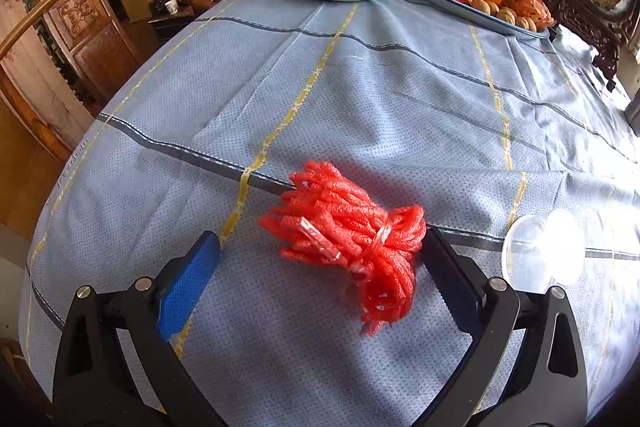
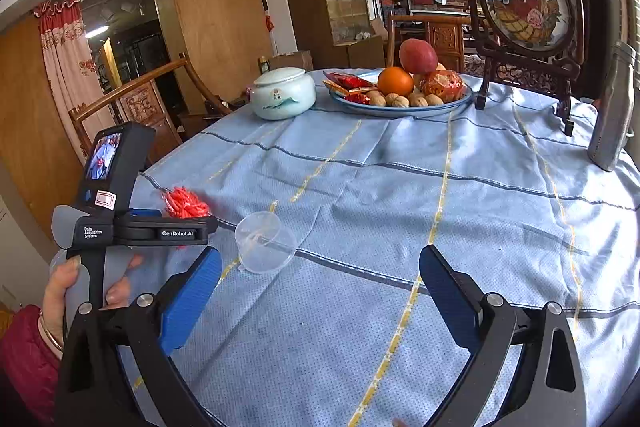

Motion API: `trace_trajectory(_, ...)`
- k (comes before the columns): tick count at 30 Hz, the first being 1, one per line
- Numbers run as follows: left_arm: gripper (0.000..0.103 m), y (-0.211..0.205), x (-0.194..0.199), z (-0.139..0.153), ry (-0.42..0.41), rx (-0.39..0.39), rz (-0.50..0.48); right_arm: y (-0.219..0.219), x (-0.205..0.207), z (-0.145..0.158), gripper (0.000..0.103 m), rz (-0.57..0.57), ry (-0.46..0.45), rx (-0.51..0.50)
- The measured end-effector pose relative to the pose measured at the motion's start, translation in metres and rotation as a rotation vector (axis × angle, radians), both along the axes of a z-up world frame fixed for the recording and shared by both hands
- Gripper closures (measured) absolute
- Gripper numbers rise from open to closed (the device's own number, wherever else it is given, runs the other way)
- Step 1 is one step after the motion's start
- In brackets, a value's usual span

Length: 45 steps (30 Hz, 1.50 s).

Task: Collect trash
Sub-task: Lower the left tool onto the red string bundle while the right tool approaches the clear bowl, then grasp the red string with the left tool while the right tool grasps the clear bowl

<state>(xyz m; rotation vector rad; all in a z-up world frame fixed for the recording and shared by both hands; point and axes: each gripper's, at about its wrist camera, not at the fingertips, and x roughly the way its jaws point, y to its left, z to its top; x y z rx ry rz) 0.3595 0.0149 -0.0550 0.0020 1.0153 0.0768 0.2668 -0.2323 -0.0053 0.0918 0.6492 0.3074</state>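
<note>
A crumpled red foam fruit net (image 1: 352, 235) lies on the blue tablecloth (image 1: 360, 99). My left gripper (image 1: 320, 247) is open around it, the net resting against the right finger and clear of the blue left pad (image 1: 188, 283). A clear plastic cup (image 1: 544, 247) lies on its side just right of that gripper. In the right wrist view the same net (image 2: 186, 203) and cup (image 2: 265, 241) sit at the left, with the left gripper's body (image 2: 120, 223) held by a hand. My right gripper (image 2: 320, 267) hangs open over bare cloth, right of the cup.
A white lidded ceramic jar (image 2: 284, 94) and a fruit plate (image 2: 400, 109) with an orange, nuts and red wrappers stand at the far side. A framed embroidery stand (image 2: 524, 27) and a grey object (image 2: 612, 111) are at the right. Wooden chairs (image 1: 76, 23) ring the table.
</note>
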Motion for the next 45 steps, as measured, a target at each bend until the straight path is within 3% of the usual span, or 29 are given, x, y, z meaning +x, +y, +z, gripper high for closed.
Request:
trace_trajectory(7, 0.006, 0.002, -0.001, -0.001, -0.006, -0.008, -0.009, 0.01, 0.005, -0.013, 0.006, 0.037, 0.045, -0.008)
trace_trajectory(13, 0.006, 0.006, 0.004, 0.0, 0.001, -0.013, -0.004, 0.034, 0.029, -0.031, 0.006, 0.105, 0.176, -0.011)
trace_trajectory(16, 0.006, 0.02, 0.004, 0.001, 0.003, -0.013, 0.071, 0.052, 0.047, -0.032, 0.006, 0.12, 0.192, -0.058)
trace_trajectory(20, 0.006, 0.036, 0.003, 0.004, -0.01, -0.07, 0.12, 0.074, 0.07, -0.036, 0.006, 0.143, 0.215, -0.06)
trace_trajectory(25, 0.006, 0.029, 0.005, 0.001, 0.007, -0.008, 0.114, 0.097, 0.084, -0.045, 0.006, 0.153, 0.21, -0.096)
trace_trajectory(26, 0.006, 0.029, 0.005, 0.001, 0.006, -0.01, 0.115, 0.096, 0.087, -0.047, 0.007, 0.159, 0.226, -0.077)
trace_trajectory(29, 0.006, 0.029, 0.004, 0.001, 0.004, -0.008, 0.118, 0.083, 0.094, -0.046, 0.023, 0.129, 0.232, -0.038)
trace_trajectory(30, 0.006, 0.029, 0.005, 0.001, 0.004, -0.006, 0.118, 0.079, 0.095, -0.046, 0.036, 0.112, 0.229, -0.059)
trace_trajectory(31, 0.006, 0.029, 0.005, 0.0, 0.003, -0.005, 0.119, 0.074, 0.096, -0.046, 0.041, 0.096, 0.227, -0.071)
trace_trajectory(39, 0.006, 0.028, 0.004, 0.001, 0.0, -0.001, 0.122, 0.024, 0.084, -0.048, 0.038, -0.004, 0.224, -0.129)
trace_trajectory(45, 0.006, 0.028, 0.002, 0.002, 0.003, -0.018, 0.113, 0.002, 0.084, -0.051, 0.029, 0.001, 0.234, -0.026)
